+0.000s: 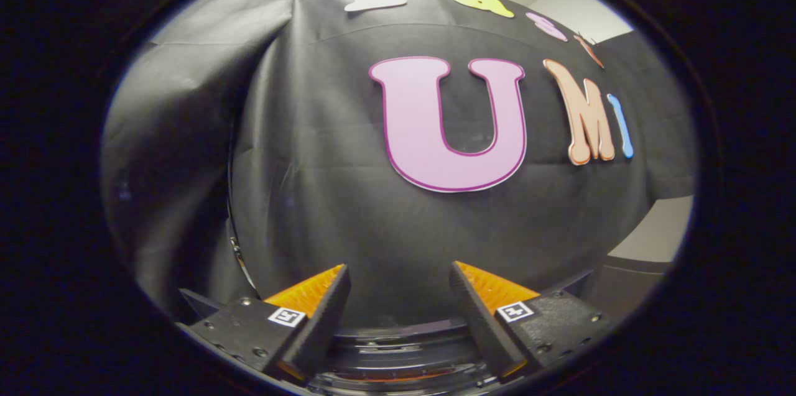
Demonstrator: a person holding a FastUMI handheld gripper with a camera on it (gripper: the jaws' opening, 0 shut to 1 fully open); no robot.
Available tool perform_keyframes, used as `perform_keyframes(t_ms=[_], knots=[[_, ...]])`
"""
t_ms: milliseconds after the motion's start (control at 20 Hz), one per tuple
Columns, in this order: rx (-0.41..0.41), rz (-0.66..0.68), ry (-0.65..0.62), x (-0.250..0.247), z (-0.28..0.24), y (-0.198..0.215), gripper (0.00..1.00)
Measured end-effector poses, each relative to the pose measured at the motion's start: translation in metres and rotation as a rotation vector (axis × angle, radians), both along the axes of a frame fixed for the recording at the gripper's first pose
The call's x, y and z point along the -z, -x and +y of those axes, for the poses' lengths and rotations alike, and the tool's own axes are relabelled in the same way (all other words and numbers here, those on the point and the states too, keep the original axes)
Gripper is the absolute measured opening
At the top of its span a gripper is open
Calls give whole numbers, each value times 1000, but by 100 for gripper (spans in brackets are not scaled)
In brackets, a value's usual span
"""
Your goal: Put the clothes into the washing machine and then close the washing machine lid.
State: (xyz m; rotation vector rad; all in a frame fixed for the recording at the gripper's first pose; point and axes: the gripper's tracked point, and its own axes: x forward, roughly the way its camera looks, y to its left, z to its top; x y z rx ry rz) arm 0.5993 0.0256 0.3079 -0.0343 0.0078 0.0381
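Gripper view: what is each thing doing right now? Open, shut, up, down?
Gripper: open, nothing between its fingers.
Washing machine: just below the fingers; only a round rim part shows, and whether its lid is open or shut cannot be told.
Black cloth wall: hanging beyond the fingers, creased.

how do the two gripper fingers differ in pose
The left finger leans rightward toward its tip; the right finger leans leftward, mirroring it. Both share black pads, orange backs and a square marker, standing apart with nothing between them on the gripper.
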Motion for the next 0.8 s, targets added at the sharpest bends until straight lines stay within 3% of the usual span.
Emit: perform_keyframes(t_ms=[500, 800], knots=[[-1, -43, -5, -10, -8, 19, 98], [7, 68, 14, 0, -6, 25, 98]])
